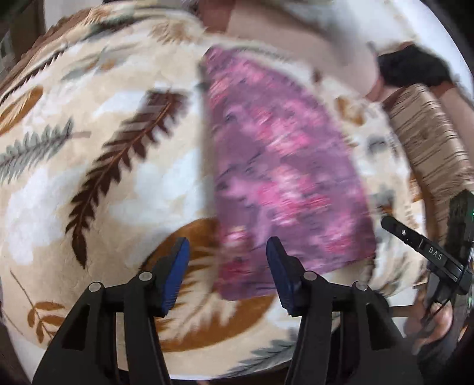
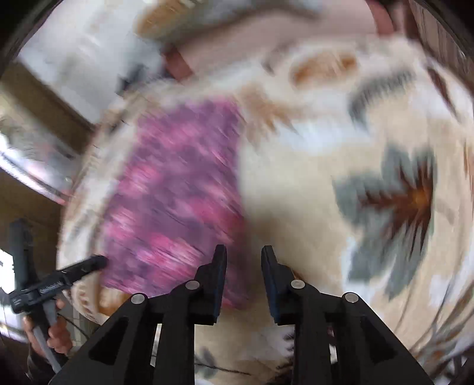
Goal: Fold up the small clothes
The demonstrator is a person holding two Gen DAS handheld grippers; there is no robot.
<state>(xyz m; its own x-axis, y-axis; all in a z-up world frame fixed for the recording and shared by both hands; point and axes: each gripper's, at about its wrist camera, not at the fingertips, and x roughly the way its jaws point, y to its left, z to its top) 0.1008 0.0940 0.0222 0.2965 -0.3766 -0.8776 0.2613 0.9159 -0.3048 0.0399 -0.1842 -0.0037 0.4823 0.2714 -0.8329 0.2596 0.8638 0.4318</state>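
A purple and pink patterned garment [image 1: 284,165] lies flat as a long folded strip on a cream blanket with a leaf print [image 1: 103,142]. My left gripper [image 1: 228,263] hovers over the garment's near left corner, blue pads apart, nothing between them. In the right wrist view the same garment [image 2: 177,192] lies left of centre. My right gripper [image 2: 244,260] hangs above its near right edge, jaws a little apart and empty. One finger of the right gripper [image 1: 408,237] shows beyond the garment's right edge. A finger of the left gripper [image 2: 86,266] shows at its left corner. Both views are blurred.
A brown striped box-like thing [image 1: 429,142] and a black object [image 1: 414,68] lie past the blanket's right edge. A pale pink surface [image 1: 266,26] lies beyond the far edge. A hand [image 2: 56,334] holds the left gripper's handle. Brown furniture [image 2: 35,112] stands at left.
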